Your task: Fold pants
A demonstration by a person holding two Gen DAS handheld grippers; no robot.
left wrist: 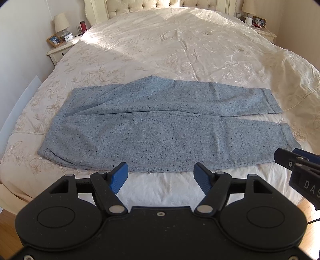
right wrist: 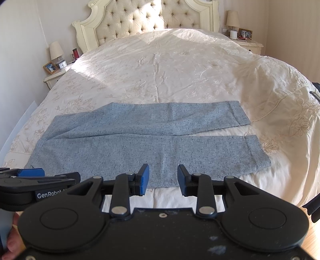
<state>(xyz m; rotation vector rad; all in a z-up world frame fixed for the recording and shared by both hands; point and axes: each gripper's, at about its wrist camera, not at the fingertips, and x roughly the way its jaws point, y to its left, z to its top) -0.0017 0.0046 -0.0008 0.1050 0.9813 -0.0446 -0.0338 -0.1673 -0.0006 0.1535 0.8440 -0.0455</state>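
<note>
One pair of pants (left wrist: pixel 160 124), grey-blue flecked cloth, spread flat and unfolded across centre frame on a cream embroidered bedspread (left wrist: pixel 180 46). Waistband at frame left, two legs running to frame right, parted by a narrow wedge near the two cuffs. Near edge of the pants just beyond both sets of fingertips.

Left gripper (left wrist: pixel 161 176) at lower centre of its own view, tilted downward over the bed's near edge; blue pads (left wrist: pixel 119 178) spread wide, nothing between them, no cloth touched. Right gripper (right wrist: pixel 163 180) at lower centre of its view, likewise tilted down; pads parted more narrowly, empty, poised over the hem of the near leg, contact not discernible.

Two grippers, two bedside lamps (right wrist: pixel 56 51), two nightstands, one tufted headboard (right wrist: pixel 148 18). Part of a hand (right wrist: pixel 12 240) at lower left of the right view.
</note>
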